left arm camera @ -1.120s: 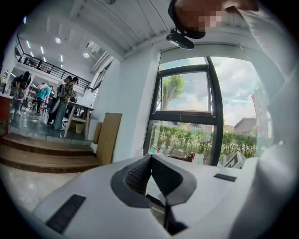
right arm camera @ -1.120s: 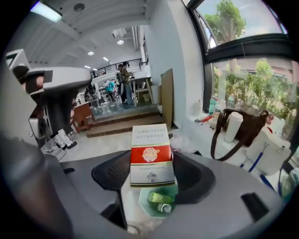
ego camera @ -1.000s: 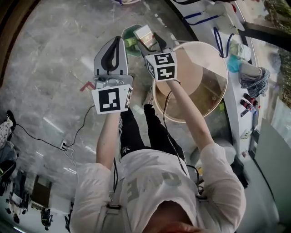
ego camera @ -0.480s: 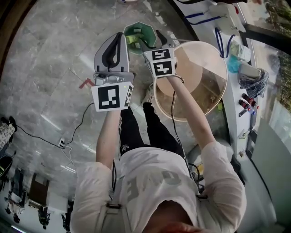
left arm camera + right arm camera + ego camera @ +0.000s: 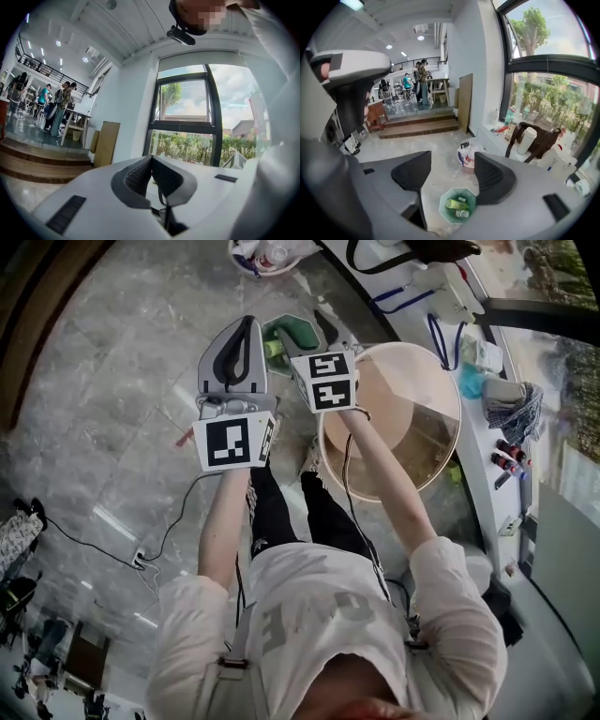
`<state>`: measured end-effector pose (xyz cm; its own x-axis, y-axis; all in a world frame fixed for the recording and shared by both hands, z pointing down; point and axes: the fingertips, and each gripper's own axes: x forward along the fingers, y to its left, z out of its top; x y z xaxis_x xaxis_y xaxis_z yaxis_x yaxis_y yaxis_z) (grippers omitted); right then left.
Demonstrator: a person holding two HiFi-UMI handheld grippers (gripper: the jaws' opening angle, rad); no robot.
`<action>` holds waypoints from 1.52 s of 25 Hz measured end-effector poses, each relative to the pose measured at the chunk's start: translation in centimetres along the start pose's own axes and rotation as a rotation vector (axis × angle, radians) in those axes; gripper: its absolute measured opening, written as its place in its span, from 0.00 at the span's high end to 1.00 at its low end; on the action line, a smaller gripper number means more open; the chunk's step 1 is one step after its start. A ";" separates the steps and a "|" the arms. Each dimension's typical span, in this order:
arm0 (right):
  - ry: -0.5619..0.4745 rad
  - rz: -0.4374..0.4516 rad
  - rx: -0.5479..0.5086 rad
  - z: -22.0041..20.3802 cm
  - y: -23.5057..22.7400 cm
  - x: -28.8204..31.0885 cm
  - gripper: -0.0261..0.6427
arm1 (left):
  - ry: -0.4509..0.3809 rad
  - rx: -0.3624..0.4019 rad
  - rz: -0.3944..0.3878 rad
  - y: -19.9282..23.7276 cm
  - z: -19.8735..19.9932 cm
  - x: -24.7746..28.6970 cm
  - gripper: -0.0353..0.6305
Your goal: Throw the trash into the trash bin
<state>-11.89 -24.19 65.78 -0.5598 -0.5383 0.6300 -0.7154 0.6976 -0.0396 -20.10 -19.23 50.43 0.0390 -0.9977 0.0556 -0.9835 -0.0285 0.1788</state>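
green trash bin [image 5: 457, 207], grey marbled floor [image 5: 112, 381]

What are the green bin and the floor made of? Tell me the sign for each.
Bin: probably plastic. It is smooth and evenly green, with thin faceted walls.
Floor: looks like polished grey stone or stone-look tile, given the pale veining and the bright light streaks mirrored in it.

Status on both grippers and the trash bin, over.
Left gripper shut, empty. Right gripper open, empty, above the green trash bin. Green bottle and smaller trash inside. Nothing blocking it.
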 end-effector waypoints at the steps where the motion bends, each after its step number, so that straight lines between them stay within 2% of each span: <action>1: -0.035 0.003 0.023 2.1 0.0 -0.7 0.53 | -0.024 0.016 -0.012 -0.1 1.7 0.5 0.93; 6: -0.224 0.176 0.067 12.3 2.4 -7.3 0.53 | -0.134 0.072 -0.051 -2.4 9.9 0.9 0.93; 8: -0.299 0.193 0.077 16.0 2.5 -10.2 0.53 | -0.171 0.085 -0.077 -3.7 12.9 0.5 0.93; 10: -0.381 0.167 0.082 19.2 2.0 -13.3 0.58 | -0.193 0.095 -0.111 -5.2 15.2 0.0 0.93; 12: -0.478 0.100 0.071 22.3 0.9 -16.9 0.70 | -0.219 0.115 -0.132 -6.5 17.5 -0.3 0.93; 14: -0.575 0.014 0.060 24.7 -0.5 -20.7 0.87 | -0.243 0.136 -0.141 -7.8 19.7 -0.4 0.93; 16: -0.657 -0.024 0.069 26.4 -1.0 -24.5 0.94 | -0.258 0.154 -0.143 -9.1 21.8 -1.0 0.93; 22: -0.855 -0.122 0.047 28.8 -3.0 -35.6 0.94 | -0.337 0.191 -0.191 -14.8 27.4 -2.8 0.93; 27: -0.980 -0.172 -0.001 29.8 -3.7 -42.2 0.94 | -0.387 0.195 -0.265 -19.6 29.8 -3.5 0.93; 34: -1.032 -0.195 0.001 29.2 -4.4 -45.3 0.94 | -0.384 0.221 -0.314 -22.3 30.0 -4.0 0.93; 38: -1.009 -0.221 0.017 28.1 -5.9 -45.5 0.94 | -0.380 0.221 -0.322 -23.3 29.9 -4.2 0.93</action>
<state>6.02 -17.08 15.58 -0.4999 -0.8051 -0.3192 -0.8462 0.5326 -0.0181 -2.61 -16.22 16.64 0.3178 -0.8872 -0.3344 -0.9478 -0.3075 -0.0849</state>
